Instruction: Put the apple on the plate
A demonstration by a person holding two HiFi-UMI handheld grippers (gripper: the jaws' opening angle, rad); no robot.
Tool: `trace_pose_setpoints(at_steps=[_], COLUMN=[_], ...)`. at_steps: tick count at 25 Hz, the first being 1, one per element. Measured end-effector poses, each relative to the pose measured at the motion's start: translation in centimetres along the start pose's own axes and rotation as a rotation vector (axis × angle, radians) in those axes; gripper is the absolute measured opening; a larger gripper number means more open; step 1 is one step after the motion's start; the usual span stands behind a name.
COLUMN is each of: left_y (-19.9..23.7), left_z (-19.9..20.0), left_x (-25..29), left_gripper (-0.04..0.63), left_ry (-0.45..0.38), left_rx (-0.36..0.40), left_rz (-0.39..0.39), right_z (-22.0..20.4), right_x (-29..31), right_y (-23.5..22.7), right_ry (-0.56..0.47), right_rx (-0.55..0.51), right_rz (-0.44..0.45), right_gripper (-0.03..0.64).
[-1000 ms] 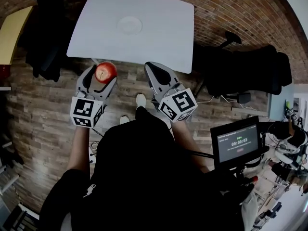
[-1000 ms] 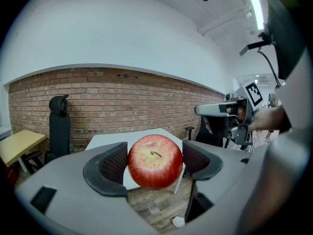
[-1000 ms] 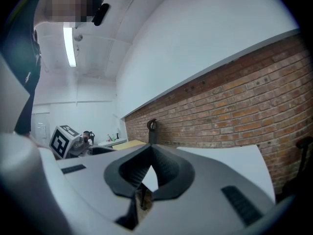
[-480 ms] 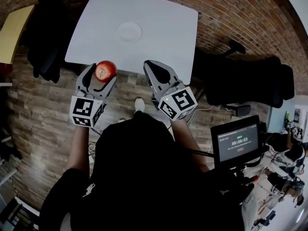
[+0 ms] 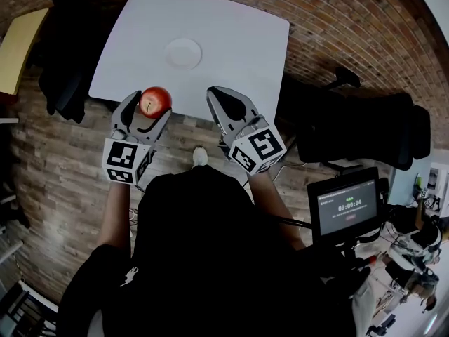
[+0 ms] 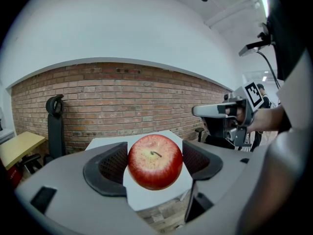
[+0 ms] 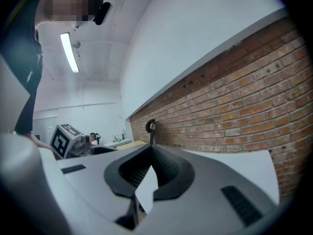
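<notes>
1. While the left tool (image 5: 147, 112) grips the apple (image 6: 155, 161) by its sides, jaws spread wide around it, the fruit hangs right at the near edge of the desk (image 5: 231, 41), and the wooden floor (image 5: 63, 167) lies below the rear of the tool; a slackened grip here would probably send the apple to the floor, not the desktop
2. The plate (image 5: 183, 52) sits ahead of the left tool and a little to its right, well apart from the apple; letting go before the tool is over it would leave a round fruit free to roll across the smooth desk
3. A release from too high looks risky as well: the plate seems shallow, so the apple could bounce over its rim or push the plate aside
4. The right tool (image 5: 223, 102) is just to the right of the left one, its jaws closed together on nothing; drifting inward, it could knock the apple loose
5. Writing: a small screen (image 5: 347, 208) behind and to the right of the right tool shows a timer that looks like 00:00:04, and its other lines are too small to read; the marker cubes (image 5: 126, 161) carry only black-and-white patterns, and no brand shows on apple, plate or desk
</notes>
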State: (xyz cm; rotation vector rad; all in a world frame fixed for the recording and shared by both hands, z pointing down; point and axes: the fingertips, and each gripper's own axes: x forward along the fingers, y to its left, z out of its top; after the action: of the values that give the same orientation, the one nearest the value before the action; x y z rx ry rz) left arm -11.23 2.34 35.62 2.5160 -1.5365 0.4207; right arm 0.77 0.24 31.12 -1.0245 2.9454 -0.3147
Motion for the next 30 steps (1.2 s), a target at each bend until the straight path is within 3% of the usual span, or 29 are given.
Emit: trace_pose_setpoints(at_steps=[7,14,30], left_y=[-0.1,-2.2,-2.9], left_z=[0.0,1.1,1.4], left_x=[-0.1,6.5,6.5], left_gripper=[0.354,0.354,0.354], left_ry=[-0.004,0.031,0.052], left_rx=[0.001,-0.003,0.015], left_rz=[0.005,-0.014,-0.012], right_z=[0.0,-0.2,-0.4], right_x=[0.2,0.0,-0.5], right_y=[0.4,-6.2,-6.7], right_ry=[0.002,0.021,0.019], right_rx=[-0.006,0.027,0.046], right_rz=[0.018,0.018,0.028], right_gripper=[0.003,0.003,0.003])
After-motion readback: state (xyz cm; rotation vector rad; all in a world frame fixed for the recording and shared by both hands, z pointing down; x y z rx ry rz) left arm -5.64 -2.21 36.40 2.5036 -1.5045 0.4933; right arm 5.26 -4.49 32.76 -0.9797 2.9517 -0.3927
